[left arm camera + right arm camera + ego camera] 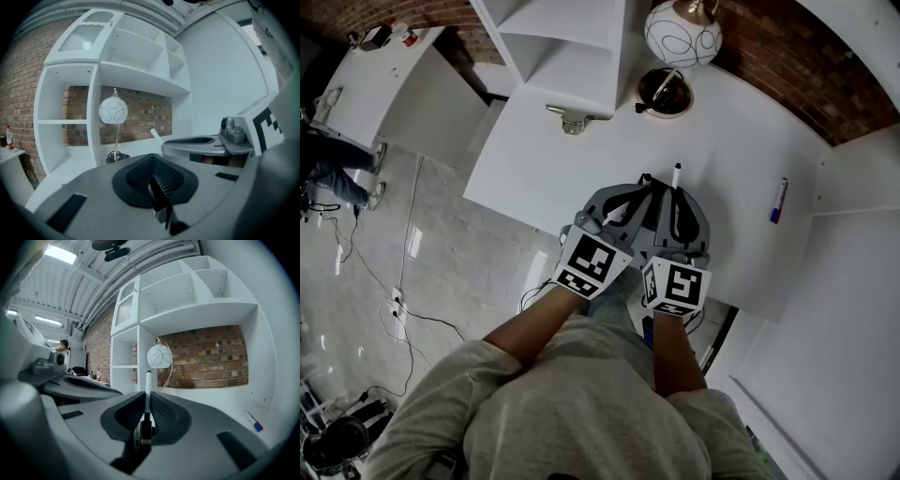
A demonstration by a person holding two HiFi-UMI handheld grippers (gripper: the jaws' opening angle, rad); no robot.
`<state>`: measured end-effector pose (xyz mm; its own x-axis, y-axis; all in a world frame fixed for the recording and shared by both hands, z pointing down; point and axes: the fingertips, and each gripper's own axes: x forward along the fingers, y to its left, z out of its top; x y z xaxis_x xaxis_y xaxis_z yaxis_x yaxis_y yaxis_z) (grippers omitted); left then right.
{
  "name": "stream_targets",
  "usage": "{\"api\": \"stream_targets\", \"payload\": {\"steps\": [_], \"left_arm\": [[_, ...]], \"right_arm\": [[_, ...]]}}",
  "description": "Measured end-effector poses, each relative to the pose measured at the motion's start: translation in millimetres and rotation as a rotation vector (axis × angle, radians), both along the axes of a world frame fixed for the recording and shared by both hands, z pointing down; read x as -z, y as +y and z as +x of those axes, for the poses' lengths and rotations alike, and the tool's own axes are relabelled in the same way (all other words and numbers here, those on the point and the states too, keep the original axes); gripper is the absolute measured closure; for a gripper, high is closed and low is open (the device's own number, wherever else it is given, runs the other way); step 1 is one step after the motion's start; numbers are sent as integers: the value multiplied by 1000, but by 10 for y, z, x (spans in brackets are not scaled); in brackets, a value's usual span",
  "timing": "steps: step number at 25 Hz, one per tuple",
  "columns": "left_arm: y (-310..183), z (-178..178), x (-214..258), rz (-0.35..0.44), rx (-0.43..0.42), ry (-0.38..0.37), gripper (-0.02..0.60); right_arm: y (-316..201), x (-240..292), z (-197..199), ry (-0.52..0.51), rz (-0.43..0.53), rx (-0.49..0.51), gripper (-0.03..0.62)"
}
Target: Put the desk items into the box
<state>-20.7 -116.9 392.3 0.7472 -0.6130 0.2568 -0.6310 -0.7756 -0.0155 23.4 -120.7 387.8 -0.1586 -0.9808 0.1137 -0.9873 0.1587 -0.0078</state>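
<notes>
Desk clear-out: pen in R gripper, box not in any view.

Items, big to small: white desk (581, 169) w/ shelf unit (572, 47) at back; globe lamp (682, 36) on dark base (664, 92) by the shelves; L gripper (154, 171), jaws pressed together, nothing btwn them, carried just beside the other, prob. a spare for now; R gripper (146, 401), jaws clamped on lower end of a white pen (148, 385), barrel sticking out fwd along the jaws, so it looks firm enough to carry; blue marker (779, 200) lying loose on desk, off to the right, well apart from both grippers, likely the next pick.
</notes>
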Motion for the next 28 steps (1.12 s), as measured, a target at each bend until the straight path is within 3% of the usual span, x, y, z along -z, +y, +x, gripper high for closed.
{"api": "stream_targets", "payload": {"steps": [5, 16, 28], "left_arm": [[-30, -58, -82, -17, 15, -9, 575], [-90, -141, -220, -45, 39, -20, 575], [-123, -142, -265, -58, 52, -16, 575]], "right_arm": [[-74, -198, -72, 12, -51, 26, 546], [-183, -593, -164, 59, -269, 85, 546], [-162, -817, -339, 69, -579, 224, 520]]}}
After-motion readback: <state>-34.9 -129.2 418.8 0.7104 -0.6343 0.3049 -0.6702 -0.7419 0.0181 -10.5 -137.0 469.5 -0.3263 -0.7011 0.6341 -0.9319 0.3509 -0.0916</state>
